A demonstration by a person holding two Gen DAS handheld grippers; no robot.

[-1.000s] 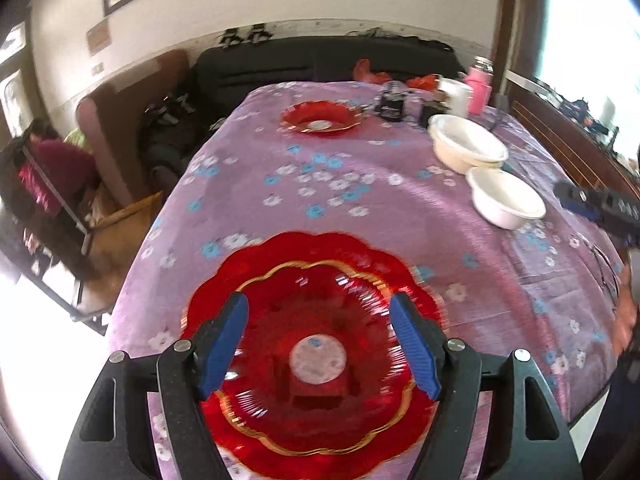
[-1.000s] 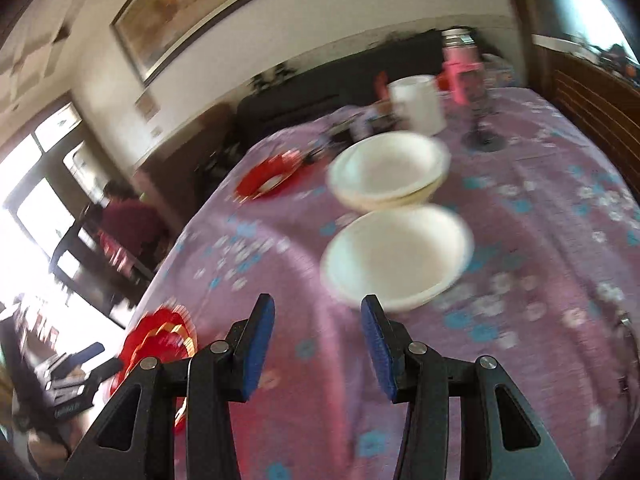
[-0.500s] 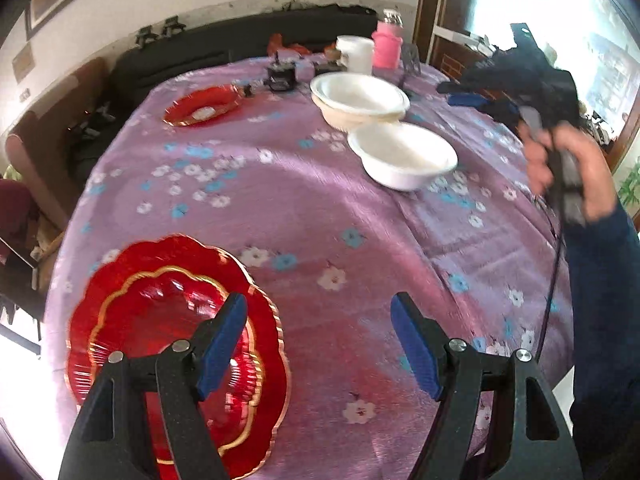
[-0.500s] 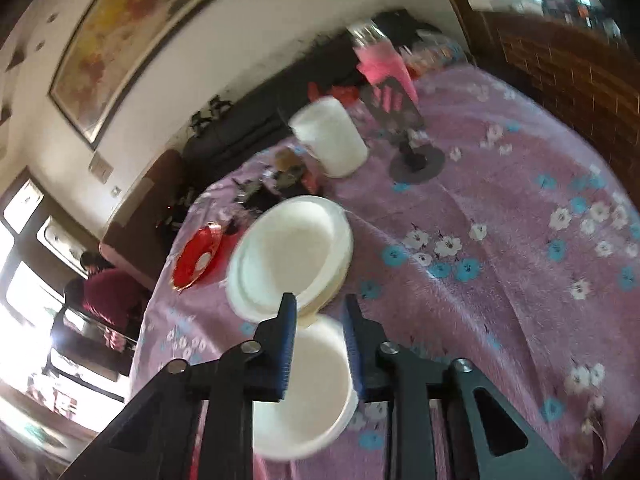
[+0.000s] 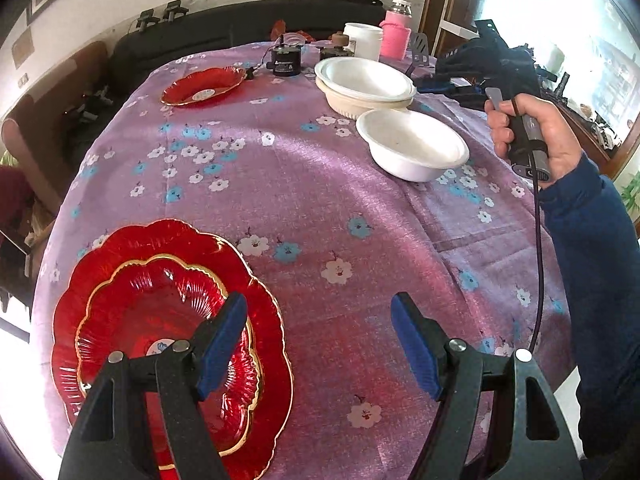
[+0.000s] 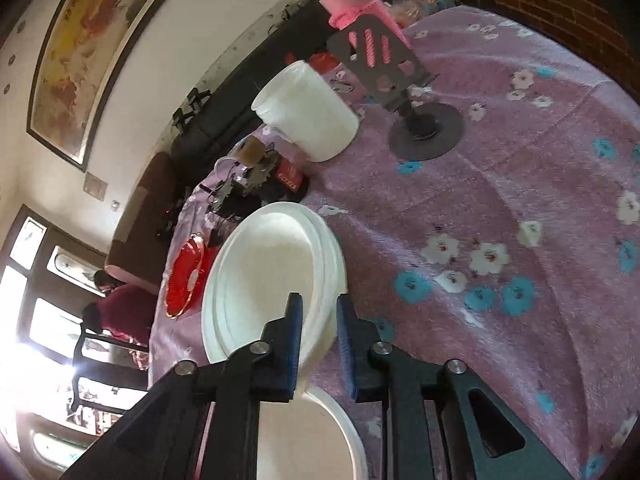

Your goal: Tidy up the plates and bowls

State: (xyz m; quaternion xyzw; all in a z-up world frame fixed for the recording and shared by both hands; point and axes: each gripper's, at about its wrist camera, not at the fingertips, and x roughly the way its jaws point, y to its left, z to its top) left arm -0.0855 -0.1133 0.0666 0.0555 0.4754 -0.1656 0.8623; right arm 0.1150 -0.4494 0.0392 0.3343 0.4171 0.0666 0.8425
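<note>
At 1 o'clock on the table, stacked bowls [image 6: 272, 280]: two or more white bowls nested, upright, on the floral cloth [image 5: 280, 180].
Right gripper [image 6: 319, 320]: jaws have just been closing and are pinched onto the stack's rim at its 5 o'clock edge; a hand [image 5: 532, 136] grasps the handle.
Single bowl [image 5: 412, 150]: white, just beside the stack, toward 5 o'clock.
Red plates [image 5: 120, 280]: small one nested in a larger one, at 7 o'clock.
Far red plate [image 5: 204, 86]: alone at 11 o'clock.
Left gripper [image 5: 320, 320]: jaws wide apart, holding nothing, its left finger over the red plates' edge.
White tub [image 6: 308, 116]: behind the stack, toward 12 o'clock.
</note>
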